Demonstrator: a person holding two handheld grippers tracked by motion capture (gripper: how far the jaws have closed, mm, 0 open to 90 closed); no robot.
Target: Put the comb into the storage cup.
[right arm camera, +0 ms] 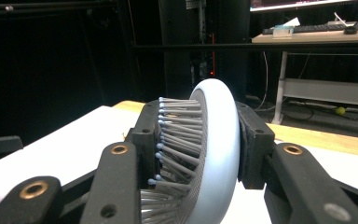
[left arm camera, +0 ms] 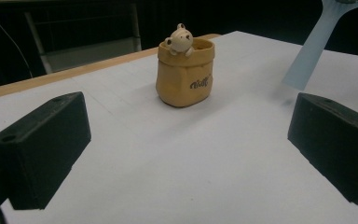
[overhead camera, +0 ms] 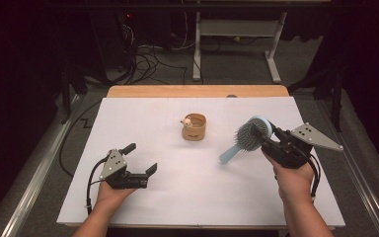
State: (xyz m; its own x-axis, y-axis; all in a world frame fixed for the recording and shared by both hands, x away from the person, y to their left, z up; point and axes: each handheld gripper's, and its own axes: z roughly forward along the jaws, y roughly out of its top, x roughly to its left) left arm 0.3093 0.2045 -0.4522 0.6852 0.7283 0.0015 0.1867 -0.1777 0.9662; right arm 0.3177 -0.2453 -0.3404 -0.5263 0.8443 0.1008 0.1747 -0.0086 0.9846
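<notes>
Looking down from the high view, a person's two forearms reach in from the near edge over a white sheet covering the wooden table [overhead camera: 128, 92]. The left gripper [overhead camera: 141, 158], black with a grey plate on top, rests low on the near left of the sheet, its jaws spread wide with nothing between them. The right gripper [overhead camera: 265, 138], on the right side, is clamped on the round head of a pale blue plastic hairbrush with grey bristles [overhead camera: 250, 134]. The brush is held above the sheet, its handle slanting down and to the left. Near the middle, farther away, stands a small tan ceramic pot shaped like a sack with a cream bear figure on its rim [overhead camera: 193, 127], well apart from both grippers.

From the left gripper view, the two black jaws stand far apart at the left and right edges, bare white sheet between them. The sack-shaped pot [left arm camera: 185, 73] sits upright beyond them, and the pale blue brush handle [left arm camera: 309, 46] hangs down at the upper right.

From the right gripper view, the jaws press on the brush head [right arm camera: 214, 154] from both sides, one pad against the bristles, the other against the smooth blue back.
</notes>
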